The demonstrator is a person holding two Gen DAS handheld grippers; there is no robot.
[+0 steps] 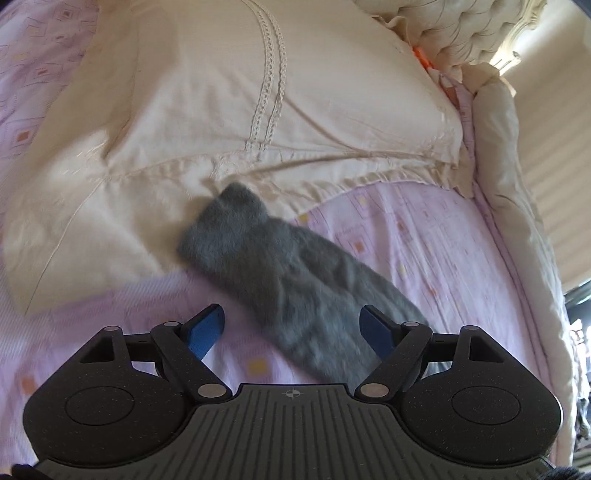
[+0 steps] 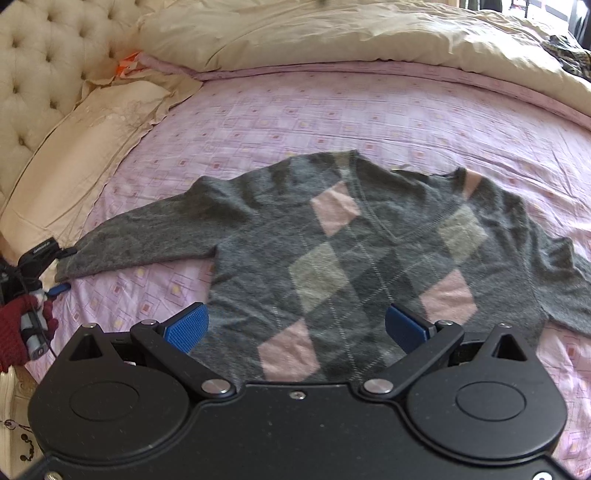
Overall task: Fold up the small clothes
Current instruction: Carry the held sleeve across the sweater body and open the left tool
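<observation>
A small grey sweater (image 2: 369,240) with pink and pale argyle diamonds lies spread flat on the pink patterned bed sheet (image 2: 332,118), both sleeves stretched out sideways. My right gripper (image 2: 295,325) hovers open over its lower hem, blue pads wide apart. In the left wrist view, one grey sleeve (image 1: 295,280) runs diagonally, its cuff resting against a cream pillow (image 1: 221,103). My left gripper (image 1: 293,330) is open just above that sleeve, nothing between its fingers. The left gripper (image 2: 61,288) also shows at the far left of the right wrist view, by the sleeve cuff.
A cream tufted headboard (image 2: 40,62) stands at the left. A cream duvet (image 2: 351,33) is bunched along the far side of the bed. A hand in a dark red glove (image 2: 18,325) holds the left gripper. Dark patterned cloth (image 2: 569,55) lies far right.
</observation>
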